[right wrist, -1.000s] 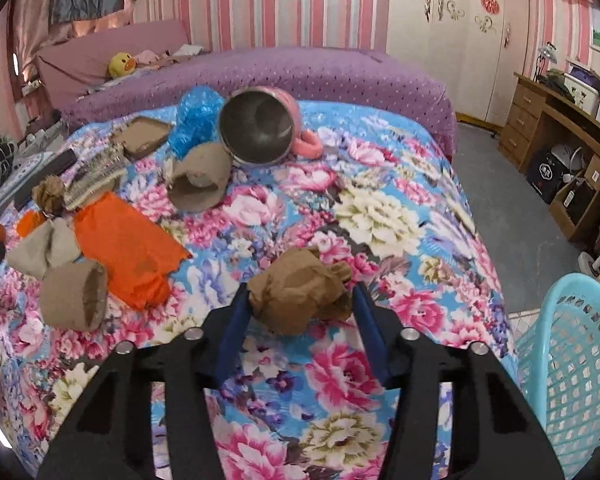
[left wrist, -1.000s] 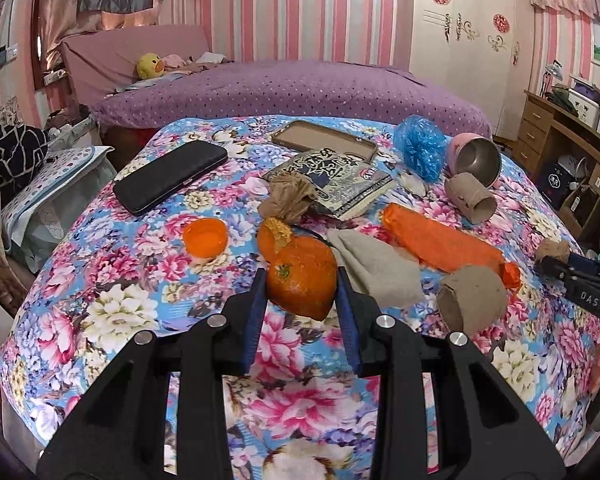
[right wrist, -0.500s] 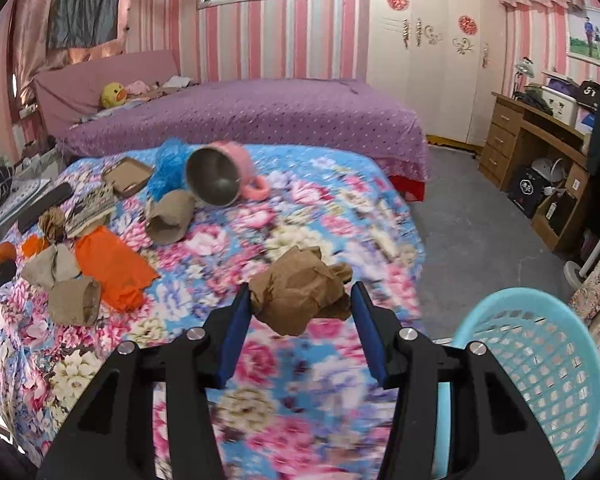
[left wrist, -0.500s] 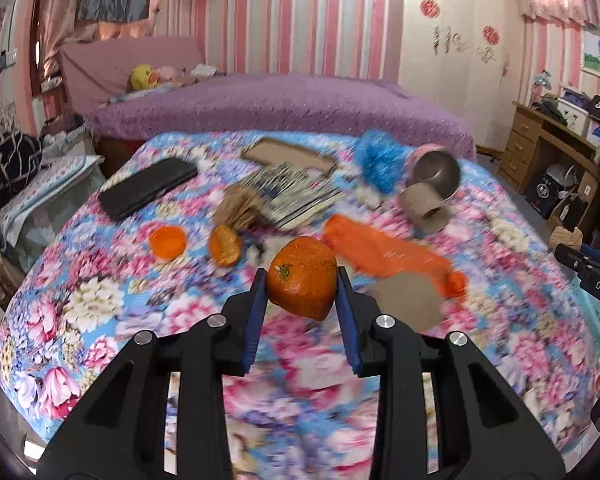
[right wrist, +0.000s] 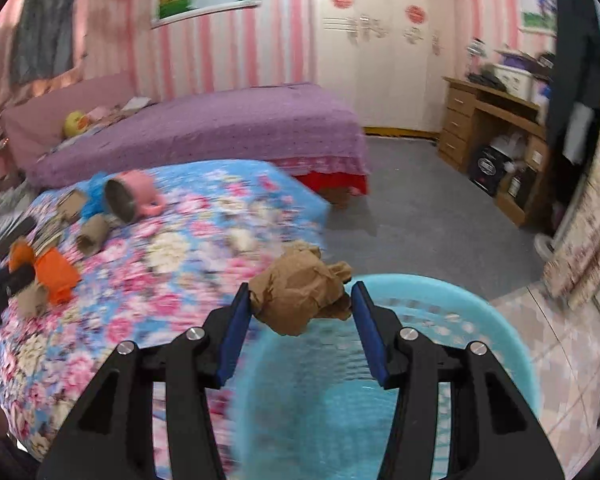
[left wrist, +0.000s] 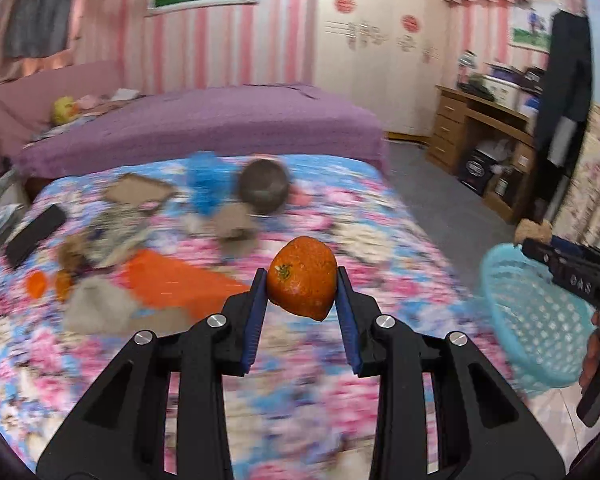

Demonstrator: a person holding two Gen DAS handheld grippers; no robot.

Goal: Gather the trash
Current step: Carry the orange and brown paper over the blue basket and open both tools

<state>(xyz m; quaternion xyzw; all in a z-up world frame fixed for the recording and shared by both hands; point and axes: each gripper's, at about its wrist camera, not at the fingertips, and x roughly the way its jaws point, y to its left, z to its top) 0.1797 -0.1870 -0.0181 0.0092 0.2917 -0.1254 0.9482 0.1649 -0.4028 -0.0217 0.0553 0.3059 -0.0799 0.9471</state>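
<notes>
Both jaws swung basketward [right wrist: 500,304], peel [left wrist: 302,278] and paper [right wrist: 300,298] clamped.

We see an orange peel [left wrist: 302,278], bright orange with a dark green stem spot, between the black left tongs [left wrist: 302,292] with blue pads [left wrist: 255,316]. A crumpled paper [right wrist: 300,294] in the right tongs [right wrist: 300,308] is tan brown. Below that paper the basket [right wrist: 496,316] is pale turquoise with a lattice of holes. Left of the basket, the bed cover [right wrist: 188,256] is blue with pink and white flowers; on it lie a pink cup [right wrist: 134,196] and an orange sheet [right wrist: 56,274]. Beyond, another bed [right wrist: 228,120] is purple and the wall [right wrist: 220,48] is striped pink and white.
</notes>
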